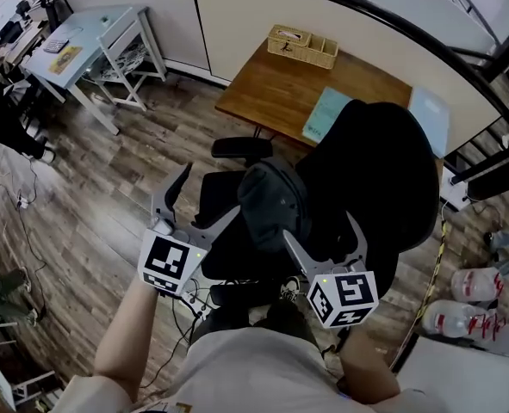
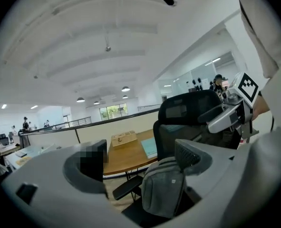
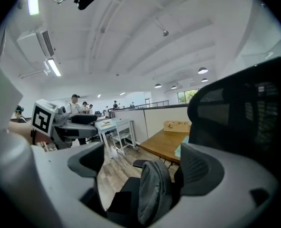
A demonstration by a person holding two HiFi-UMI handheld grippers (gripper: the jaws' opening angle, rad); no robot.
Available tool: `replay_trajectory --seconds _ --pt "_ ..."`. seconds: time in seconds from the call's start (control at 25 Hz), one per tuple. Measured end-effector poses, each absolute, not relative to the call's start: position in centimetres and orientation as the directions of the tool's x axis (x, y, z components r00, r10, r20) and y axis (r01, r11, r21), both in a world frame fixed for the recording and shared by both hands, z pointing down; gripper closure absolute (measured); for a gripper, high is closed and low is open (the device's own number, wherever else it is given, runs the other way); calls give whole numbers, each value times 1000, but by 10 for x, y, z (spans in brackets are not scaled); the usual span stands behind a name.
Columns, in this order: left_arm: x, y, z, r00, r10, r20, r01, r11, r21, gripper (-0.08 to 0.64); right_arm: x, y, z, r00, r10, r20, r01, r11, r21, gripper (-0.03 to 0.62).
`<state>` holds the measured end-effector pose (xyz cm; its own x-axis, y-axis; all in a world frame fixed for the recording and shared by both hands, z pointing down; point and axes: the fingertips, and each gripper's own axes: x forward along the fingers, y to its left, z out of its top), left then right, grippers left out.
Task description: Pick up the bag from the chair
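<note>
From my left tongs (image 1: pixel 204 198) the soft grey fabric bag (image 2: pixel 164 191) loses its bottom behind the tongs' own body, low in the frame. From above, the seat of the black mesh office chair (image 1: pixel 375 179) is mostly hidden under the bag at centre. Print on the teal booklet (image 1: pixel 325 114) on the wooden table (image 1: pixel 271 84), upper centre, is too small to read. The clear plastic bottles (image 1: pixel 482 284) are cut by the right edge.

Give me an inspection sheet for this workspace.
Surface: black chair, its seat carries the bag.
Job's things: grey bag, upright on the seat.
Clutter: wooden table with a wooden box and a teal booklet; water bottles on the floor.
Grippers: left gripper and right gripper both open, empty, short of the bag.
Cables: cable on the floor at left.
Surroundings: white desk; people beyond.
</note>
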<state>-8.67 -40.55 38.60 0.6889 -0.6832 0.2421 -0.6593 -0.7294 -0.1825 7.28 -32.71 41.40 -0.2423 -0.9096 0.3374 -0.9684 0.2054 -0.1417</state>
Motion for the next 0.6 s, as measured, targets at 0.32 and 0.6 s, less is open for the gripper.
replay_trajectory --seconds 0.32,0.6 --pt "-40 -456 461 743 -565 360 -537 -823 -183 115 83 -341 482 -188 -880 436 -974 109 -199 112" --pt "-8 -477 539 795 -453 402 -451 -886 -107 117 107 -344 551 -138 -846 515 -972 15 -236 130"
